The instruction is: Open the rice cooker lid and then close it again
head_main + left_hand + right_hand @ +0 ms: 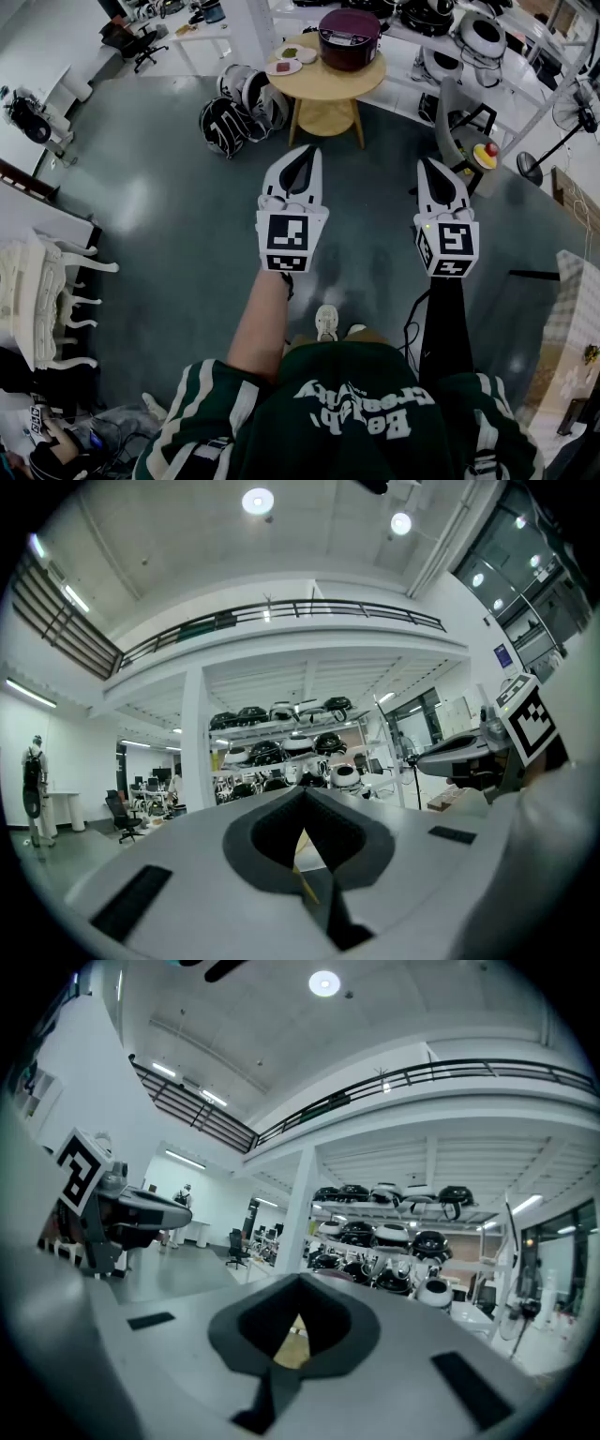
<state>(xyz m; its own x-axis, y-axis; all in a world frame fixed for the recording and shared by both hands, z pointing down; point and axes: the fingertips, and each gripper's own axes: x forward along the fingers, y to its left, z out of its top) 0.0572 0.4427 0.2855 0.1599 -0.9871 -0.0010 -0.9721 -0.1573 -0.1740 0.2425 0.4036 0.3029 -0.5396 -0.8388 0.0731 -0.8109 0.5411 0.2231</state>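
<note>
The dark maroon rice cooker (349, 37), lid down, stands on a round wooden table (328, 86) at the top of the head view, well ahead of me. My left gripper (302, 155) and right gripper (431, 167) are held level side by side over the grey floor, both pointing toward the table and well short of it. Each is shut with nothing between its jaws. In the left gripper view the left gripper (305, 794) has its tips together, and the right gripper (469, 752) shows at the side. The right gripper view shows the right gripper (302, 1281) likewise closed.
A small plate (283, 66) and a bowl (307, 54) sit on the table beside the cooker. Black-and-white helmet-like shells (239, 108) lie on the floor left of the table. Shelving (469, 37) runs along the back right, a fan (553, 141) stands right, a white chair (37, 300) left.
</note>
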